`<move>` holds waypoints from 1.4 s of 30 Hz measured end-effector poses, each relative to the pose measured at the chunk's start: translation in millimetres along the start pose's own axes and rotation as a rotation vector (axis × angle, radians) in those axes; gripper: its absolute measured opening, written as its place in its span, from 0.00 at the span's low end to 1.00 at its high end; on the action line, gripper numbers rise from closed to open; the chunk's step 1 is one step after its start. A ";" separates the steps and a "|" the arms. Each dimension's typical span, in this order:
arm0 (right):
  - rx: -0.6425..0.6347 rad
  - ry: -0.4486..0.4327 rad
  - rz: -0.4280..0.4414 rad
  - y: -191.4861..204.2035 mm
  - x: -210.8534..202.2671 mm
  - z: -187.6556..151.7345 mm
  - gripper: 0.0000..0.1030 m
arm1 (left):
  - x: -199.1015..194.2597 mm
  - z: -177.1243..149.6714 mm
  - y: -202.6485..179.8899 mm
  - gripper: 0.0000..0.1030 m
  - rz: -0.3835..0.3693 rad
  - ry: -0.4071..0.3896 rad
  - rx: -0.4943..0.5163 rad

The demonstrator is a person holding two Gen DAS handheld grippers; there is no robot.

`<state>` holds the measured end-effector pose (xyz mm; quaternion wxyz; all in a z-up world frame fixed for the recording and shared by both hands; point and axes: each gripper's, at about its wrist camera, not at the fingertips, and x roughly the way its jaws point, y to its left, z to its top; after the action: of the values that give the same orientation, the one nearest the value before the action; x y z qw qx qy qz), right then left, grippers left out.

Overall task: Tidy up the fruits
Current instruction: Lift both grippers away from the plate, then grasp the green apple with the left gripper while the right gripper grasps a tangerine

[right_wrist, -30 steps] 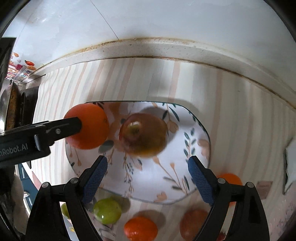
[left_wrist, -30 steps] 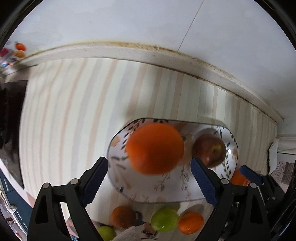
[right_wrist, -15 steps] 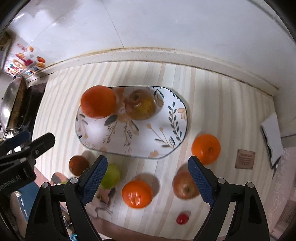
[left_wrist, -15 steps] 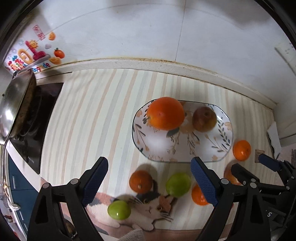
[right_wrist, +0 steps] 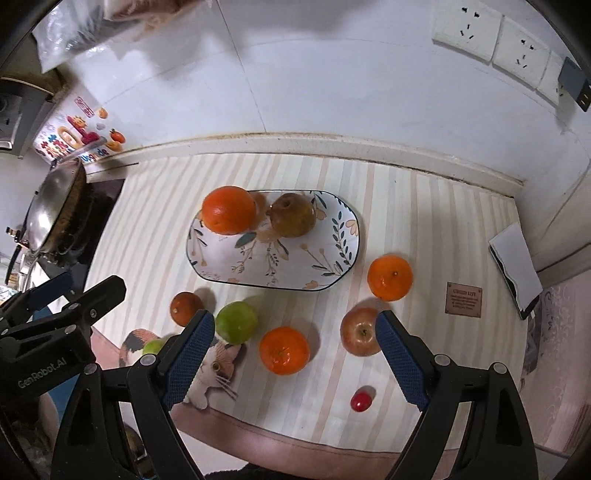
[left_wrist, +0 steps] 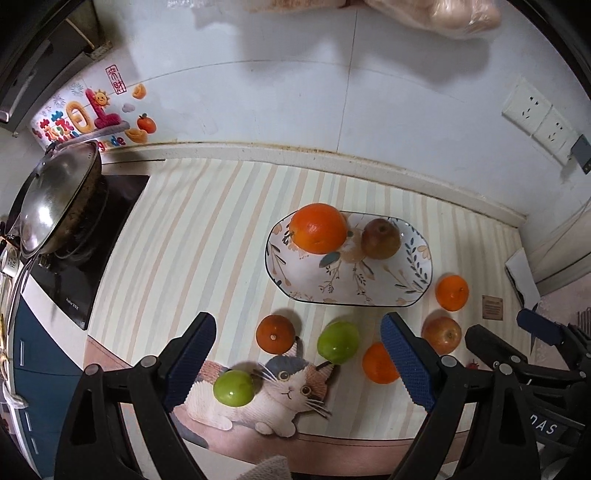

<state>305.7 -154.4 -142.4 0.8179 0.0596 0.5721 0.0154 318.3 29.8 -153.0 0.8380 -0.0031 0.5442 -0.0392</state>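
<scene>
Pulled back and up from the floral plate since a second ago, when both cameras sat close over it; seen now from high and well clear. Large orange and brownish-red apple resting side by side on the far half of the plate, near half bare. Task judged early: two fruits plated, six larger ones left on the striped mat.

Counted off the plate: two mandarins, one just right of the plate, one near the front; one darker orange fruit at near left; one red apple at near right; two green fruits, one just near of the plate, the other lying on the cat picture. One small red fruit, perhaps a cherry tomato, alone at the near edge.

Left gripper held with tongs apart and nothing between them, above the green and dark orange fruits. Right gripper likewise spread wide and empty, above the front mandarin and red apple. Lidded wok at far left on the hob; wall sockets at far right; small brown plaque on the mat at right.
</scene>
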 end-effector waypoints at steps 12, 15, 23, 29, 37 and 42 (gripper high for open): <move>0.074 0.152 0.077 -8.1 67.8 -26.9 0.88 | 32.4 -21.2 46.2 0.89 0.084 0.090 -0.072; 0.092 0.222 0.081 -10.3 104.0 -36.9 0.88 | 57.0 -35.9 62.8 0.89 0.104 0.168 -0.090; 0.097 0.350 0.094 -5.1 171.7 -51.5 0.88 | 134.3 -80.7 92.0 0.89 0.104 0.405 -0.132; 0.091 0.403 0.078 -0.4 199.3 -53.3 0.88 | 177.3 -99.9 95.7 0.89 0.078 0.516 -0.168; 0.089 0.446 0.070 2.5 217.8 -55.3 0.76 | 191.8 -107.6 93.6 0.57 0.038 0.529 -0.216; 0.057 0.424 0.047 5.3 214.5 -51.3 0.67 | 188.1 -106.4 78.7 0.57 0.077 0.499 -0.182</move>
<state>331.8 -125.0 -359.5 0.6765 0.0914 0.7301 0.0308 302.2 99.2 -371.7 0.6751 -0.0482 0.7350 0.0424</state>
